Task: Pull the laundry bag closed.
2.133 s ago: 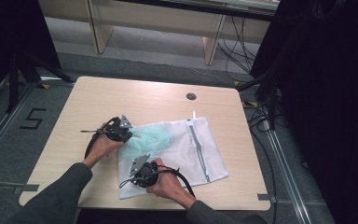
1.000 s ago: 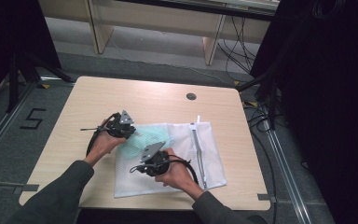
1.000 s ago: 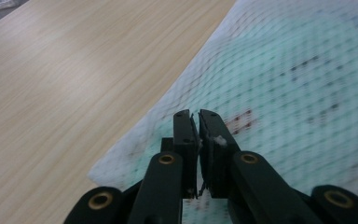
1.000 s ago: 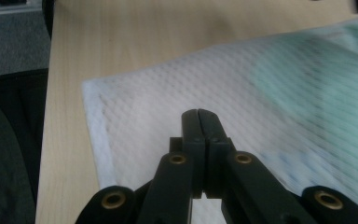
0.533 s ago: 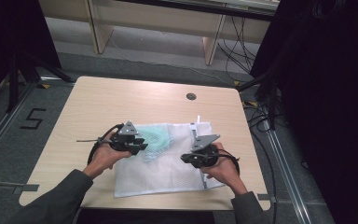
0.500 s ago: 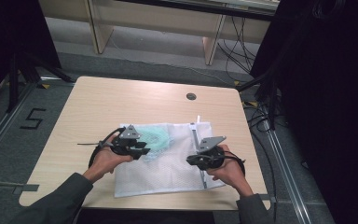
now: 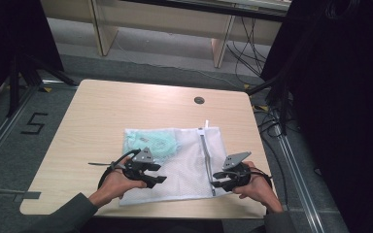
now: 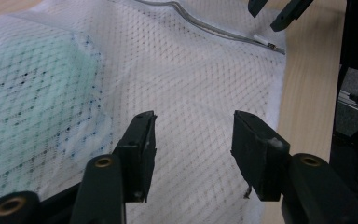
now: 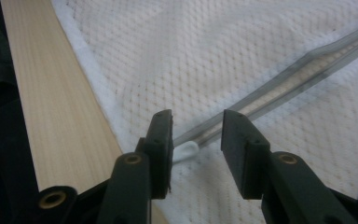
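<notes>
**A:** What had changed over the last couple of seconds?

**B:** The right gripper had left the bag's middle and swung out to the near right end of the zip. The left gripper had dropped back from the green cloth to the mesh at the near left.

**A:** Were they gripping anything?

**B:** No. Both had their jaws spread. The right gripper's straddled the zip's end, where a small white tab lay between them. The left gripper's hovered over plain mesh.

**A:** And the bag?

**B:** It lay flat on the table, towards the near edge, with the cloth inside at its far left corner.

**A:** Meaning?

**B:** Probably the cloth was stowed and the zip came next: the right would pinch the tab while the left pinned the mesh.
</notes>
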Motion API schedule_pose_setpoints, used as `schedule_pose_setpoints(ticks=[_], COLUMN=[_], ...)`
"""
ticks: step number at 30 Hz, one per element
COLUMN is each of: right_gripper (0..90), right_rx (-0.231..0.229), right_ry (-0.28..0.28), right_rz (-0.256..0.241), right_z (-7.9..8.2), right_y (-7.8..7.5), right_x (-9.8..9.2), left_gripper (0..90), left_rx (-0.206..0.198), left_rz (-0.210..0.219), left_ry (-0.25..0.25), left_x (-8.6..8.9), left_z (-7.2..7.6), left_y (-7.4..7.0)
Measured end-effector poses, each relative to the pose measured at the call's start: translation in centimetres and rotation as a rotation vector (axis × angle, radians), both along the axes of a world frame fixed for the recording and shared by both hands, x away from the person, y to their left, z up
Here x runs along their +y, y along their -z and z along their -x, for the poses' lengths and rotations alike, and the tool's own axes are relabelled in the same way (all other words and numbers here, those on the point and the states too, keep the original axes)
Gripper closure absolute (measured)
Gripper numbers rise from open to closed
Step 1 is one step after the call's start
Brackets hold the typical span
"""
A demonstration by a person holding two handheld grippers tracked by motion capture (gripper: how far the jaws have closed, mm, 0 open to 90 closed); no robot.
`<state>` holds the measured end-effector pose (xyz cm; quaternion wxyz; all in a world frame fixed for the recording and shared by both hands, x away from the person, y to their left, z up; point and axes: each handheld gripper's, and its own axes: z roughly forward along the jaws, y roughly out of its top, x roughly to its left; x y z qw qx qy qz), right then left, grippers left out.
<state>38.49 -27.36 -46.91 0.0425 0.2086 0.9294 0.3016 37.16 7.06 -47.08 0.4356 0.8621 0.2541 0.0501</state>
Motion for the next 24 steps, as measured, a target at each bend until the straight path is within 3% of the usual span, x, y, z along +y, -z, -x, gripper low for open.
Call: schedule_pose_setpoints(ticks=[5, 9, 13, 14, 15, 16, 17, 23, 24], right_gripper=[55.5, 52.2, 51.6, 51.6, 51.7, 51.9, 52.6, 58.7, 61.4], right_rx=[0.05, 0.07, 0.081, 0.061, 0.087, 0.09, 0.068, 0.07, 0.087], right_ry=[-0.033, -0.04, -0.05, -0.08, -0.053, -0.059, -0.096, -0.097, -0.097], right_rz=[0.027, 0.036, 0.037, 0.046, 0.052, 0.053, 0.053, 0.054, 0.04], right_z=[0.1, 0.0, 0.0, -0.2, 0.1, 0.1, -0.1, 0.1, 0.3], right_y=[0.7, 1.1, 1.4, 1.5, 1.4, 1.5, 1.5, 1.2, 1.1], right_x=[0.3, 0.4, 0.6, 0.6, 0.7, 0.8, 0.8, 0.7, 0.8], left_gripper=[46.9, 46.5, 45.8, 45.6, 45.3, 45.3, 45.2, 43.9, 43.7], left_rx=[-0.016, 0.006, -0.008, -0.01, -0.01, -0.011, -0.003, -0.013, -0.015], left_rz=[-0.017, -0.015, -0.025, -0.027, -0.027, -0.033, -0.033, -0.039, -0.04], left_ry=[0.02, 0.014, 0.022, 0.022, 0.022, 0.022, 0.009, 0.02, 0.019], left_x=[0.0, -0.1, -0.1, -0.1, -0.1, -0.1, -0.1, 0.0, 0.1], left_z=[0.2, 0.3, 0.3, 0.3, 0.3, 0.3, 0.3, 0.2, 0.1], left_y=[-0.1, 0.1, 0.2, 0.2, 0.2, 0.1, 0.2, 0.1, 0.1])
